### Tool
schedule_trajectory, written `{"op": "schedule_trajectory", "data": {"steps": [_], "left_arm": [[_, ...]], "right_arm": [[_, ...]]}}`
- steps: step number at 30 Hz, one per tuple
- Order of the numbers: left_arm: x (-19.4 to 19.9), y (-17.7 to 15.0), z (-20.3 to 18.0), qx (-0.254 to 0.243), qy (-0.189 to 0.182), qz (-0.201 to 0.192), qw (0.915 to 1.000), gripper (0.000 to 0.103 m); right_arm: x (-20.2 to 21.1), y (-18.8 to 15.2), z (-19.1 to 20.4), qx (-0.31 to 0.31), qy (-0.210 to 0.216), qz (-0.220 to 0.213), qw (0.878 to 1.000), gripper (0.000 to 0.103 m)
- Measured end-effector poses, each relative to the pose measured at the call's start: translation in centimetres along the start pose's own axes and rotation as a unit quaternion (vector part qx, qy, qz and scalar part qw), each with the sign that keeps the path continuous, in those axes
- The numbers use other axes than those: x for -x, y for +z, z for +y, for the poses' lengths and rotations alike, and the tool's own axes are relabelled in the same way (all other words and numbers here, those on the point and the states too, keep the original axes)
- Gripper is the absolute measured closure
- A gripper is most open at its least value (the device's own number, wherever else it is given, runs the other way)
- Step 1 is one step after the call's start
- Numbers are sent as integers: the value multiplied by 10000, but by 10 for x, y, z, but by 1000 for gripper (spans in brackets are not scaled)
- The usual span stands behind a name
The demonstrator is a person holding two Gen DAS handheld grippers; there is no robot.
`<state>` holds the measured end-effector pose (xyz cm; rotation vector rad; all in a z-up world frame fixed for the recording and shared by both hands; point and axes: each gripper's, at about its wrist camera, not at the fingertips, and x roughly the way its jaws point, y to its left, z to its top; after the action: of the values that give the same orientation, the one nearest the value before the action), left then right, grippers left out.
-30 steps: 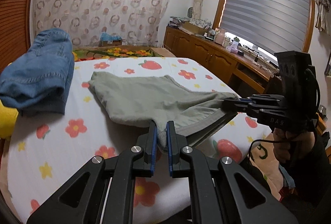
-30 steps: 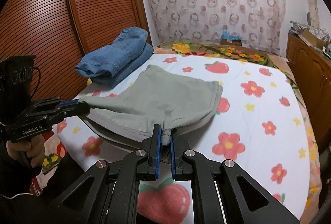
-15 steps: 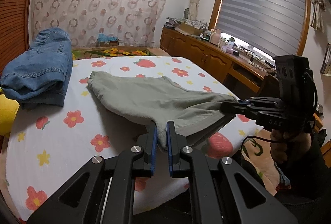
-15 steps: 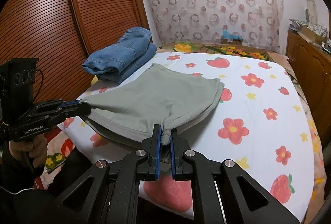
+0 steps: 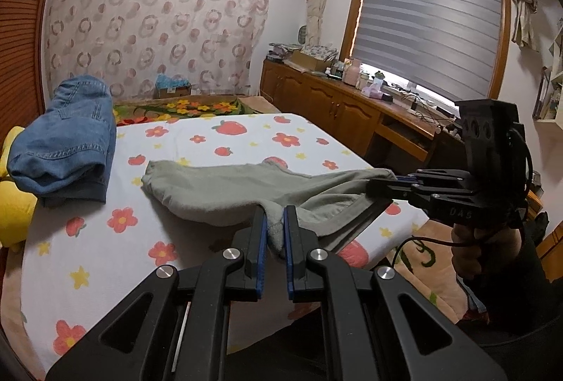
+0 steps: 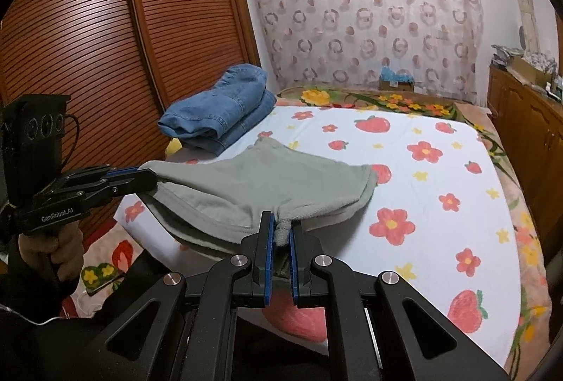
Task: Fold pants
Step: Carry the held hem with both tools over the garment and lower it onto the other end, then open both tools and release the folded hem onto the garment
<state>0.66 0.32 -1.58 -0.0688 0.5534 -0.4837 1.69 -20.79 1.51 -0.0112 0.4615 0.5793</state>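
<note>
a pair of soft grey-green cotton pants (image 5: 225, 183), already doubled, hangs stretched above the near edge of the white flower-and-strawberry bedsheet (image 5: 105, 240), its far end resting on the sheet near the folded blue denim jeans (image 5: 67, 145). the left hand-held gripper (image 5: 274, 233) and right hand-held gripper (image 6: 280, 236) each pinch a near corner. carrying both corners forward level and taut should lay the fold square.

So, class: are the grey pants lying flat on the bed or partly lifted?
Partly lifted. Both tongs, left and right, pinch the near edge of the grey pants in the air; the far end rests on the bed.
</note>
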Motion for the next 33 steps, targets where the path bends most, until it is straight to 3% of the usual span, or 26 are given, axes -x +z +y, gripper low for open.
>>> {"op": "schedule_trajectory", "data": {"steps": [7, 13, 33], "left_arm": [[7, 4, -4, -69, 4, -83, 9999, 93], [-7, -2, 8, 134, 60, 135, 9998, 93], [-71, 26, 48, 240, 510, 247, 9981, 93]], "right_arm": [[8, -1, 1, 81, 31, -102, 9999, 96], [-6, -2, -11, 2, -27, -3, 10000, 96], [-112, 48, -36, 48, -357, 369, 9987, 96]]}}
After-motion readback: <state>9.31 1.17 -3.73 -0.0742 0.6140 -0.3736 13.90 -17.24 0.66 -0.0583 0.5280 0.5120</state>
